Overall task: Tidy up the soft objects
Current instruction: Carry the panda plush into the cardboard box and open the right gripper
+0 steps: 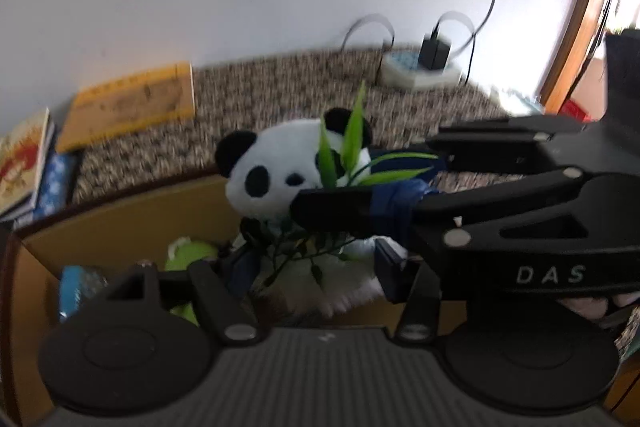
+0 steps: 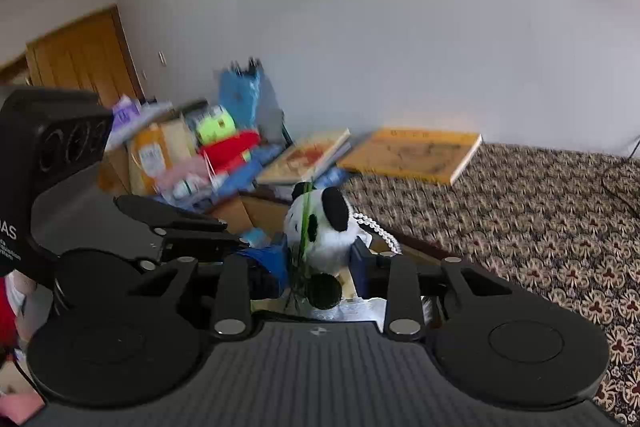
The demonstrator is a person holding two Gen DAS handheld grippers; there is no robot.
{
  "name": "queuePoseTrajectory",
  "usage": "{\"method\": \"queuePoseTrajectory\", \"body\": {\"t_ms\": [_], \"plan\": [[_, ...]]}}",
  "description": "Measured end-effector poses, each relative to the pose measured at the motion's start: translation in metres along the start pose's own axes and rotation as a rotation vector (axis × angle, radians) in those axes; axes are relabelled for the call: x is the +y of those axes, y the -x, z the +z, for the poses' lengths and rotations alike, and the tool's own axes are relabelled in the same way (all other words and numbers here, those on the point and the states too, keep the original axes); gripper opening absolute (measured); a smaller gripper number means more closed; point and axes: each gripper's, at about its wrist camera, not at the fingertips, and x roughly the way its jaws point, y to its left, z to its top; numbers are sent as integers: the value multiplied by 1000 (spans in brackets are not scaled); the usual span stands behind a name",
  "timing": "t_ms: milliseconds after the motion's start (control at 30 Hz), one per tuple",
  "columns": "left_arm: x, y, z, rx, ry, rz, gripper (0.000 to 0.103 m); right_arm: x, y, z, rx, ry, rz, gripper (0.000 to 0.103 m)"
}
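We have the panda plush (image 1: pixel 276 175) at frame centre, over the open cardboard box (image 1: pixel 120 223), our right tool (image 2: pixel 320 259) pinching its body and our left tool (image 1: pixel 316 267) closed on its lower half. A green plush (image 1: pixel 188 255) already lies inside; lowering and releasing the panda remain.

Daylight is flooding in from the right of the left wrist view, blowing out the wall (image 1: pixel 516 39) there. Motion blur is smearing both pictures, worst on the pile of clutter (image 2: pixel 200 151). Fisheye distortion is bending the edges, and corners are darkening.
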Motion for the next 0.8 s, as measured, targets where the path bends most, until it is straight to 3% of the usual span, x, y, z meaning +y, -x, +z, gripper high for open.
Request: {"method": "queuePoseTrajectory", "body": {"t_ms": [200,333,600,800], "plan": [[1,-29,-5,113,-16,56,53,6,-15,-8,52,72,-105,15],[11,-32,-1,142,37,123,63,2,-15,-11,45,52,-203,16],[15,-6,2,110,84,82,67,-1,7,-17,-11,-42,-205,16],[6,18,8,65,92,106,68,-6,29,-17,-63,-148,-204,17]]}}
